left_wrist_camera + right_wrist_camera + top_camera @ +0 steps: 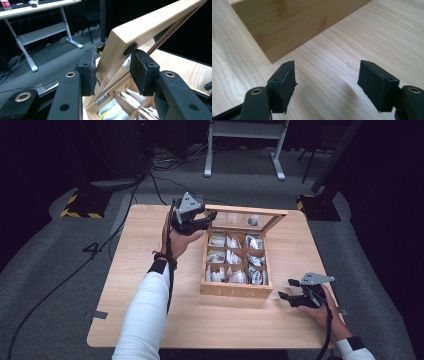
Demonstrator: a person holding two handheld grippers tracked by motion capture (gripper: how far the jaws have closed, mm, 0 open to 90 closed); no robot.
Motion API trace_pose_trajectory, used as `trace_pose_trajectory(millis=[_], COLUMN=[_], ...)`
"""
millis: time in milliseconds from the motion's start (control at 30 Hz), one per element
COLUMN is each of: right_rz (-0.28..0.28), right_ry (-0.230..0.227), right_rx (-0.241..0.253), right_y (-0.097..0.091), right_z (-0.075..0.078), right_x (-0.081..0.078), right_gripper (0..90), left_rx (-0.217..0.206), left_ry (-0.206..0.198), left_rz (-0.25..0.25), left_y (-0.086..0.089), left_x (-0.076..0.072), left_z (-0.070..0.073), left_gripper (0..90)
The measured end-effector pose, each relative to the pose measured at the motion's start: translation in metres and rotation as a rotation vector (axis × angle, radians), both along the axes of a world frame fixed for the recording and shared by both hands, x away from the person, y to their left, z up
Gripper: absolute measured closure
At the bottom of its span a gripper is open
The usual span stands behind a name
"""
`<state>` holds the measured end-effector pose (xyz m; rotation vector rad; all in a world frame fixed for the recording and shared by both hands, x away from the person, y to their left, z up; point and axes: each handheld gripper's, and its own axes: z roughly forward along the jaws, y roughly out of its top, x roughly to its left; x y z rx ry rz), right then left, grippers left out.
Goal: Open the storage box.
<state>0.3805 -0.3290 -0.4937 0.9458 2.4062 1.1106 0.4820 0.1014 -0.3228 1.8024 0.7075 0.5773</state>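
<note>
A wooden tea box stands mid-table with its glass-paned lid raised and leaning back. Several compartments hold white sachets. My left gripper is at the lid's left corner. In the left gripper view the lid's wooden frame runs between the pads, and the gripper is shut on it, with sachets showing below. My right gripper rests low on the table just right of the box's front corner. In its own view it stands open, empty, facing the box wall.
The light wooden table has bare room left of and in front of the box. Beyond it lie a grey floor with cables, a white desk frame, and yellow-black striped stand bases.
</note>
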Motion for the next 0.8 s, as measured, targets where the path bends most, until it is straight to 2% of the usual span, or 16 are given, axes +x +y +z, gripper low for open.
trace_pose_trajectory(millis=[400,567,700,800], right_rz=[0.031,0.028,0.039,0.041], right_ry=[0.035,0.03,0.024,0.026], right_rx=[-0.015,-0.006,-0.011,-0.013], right_y=[0.003,0.002,0.003,0.003], right_z=[-0.008,-0.009,-0.01,-0.01], right_x=[0.002,0.001,0.002,0.002], right_gripper=[29.2,28.8,27.2,26.2], left_rx=[0.005,0.01,0.017,0.007], left_ry=[0.009,0.012,0.017,0.019], left_rz=[0.022,0.033,0.061,0.079], left_y=[-0.003,-0.006,-0.009,-0.011], left_x=[0.027,0.036,0.046,0.054], left_z=[0.003,0.005,0.008,0.008], left_gripper=[59.2,59.1,58.7,58.6])
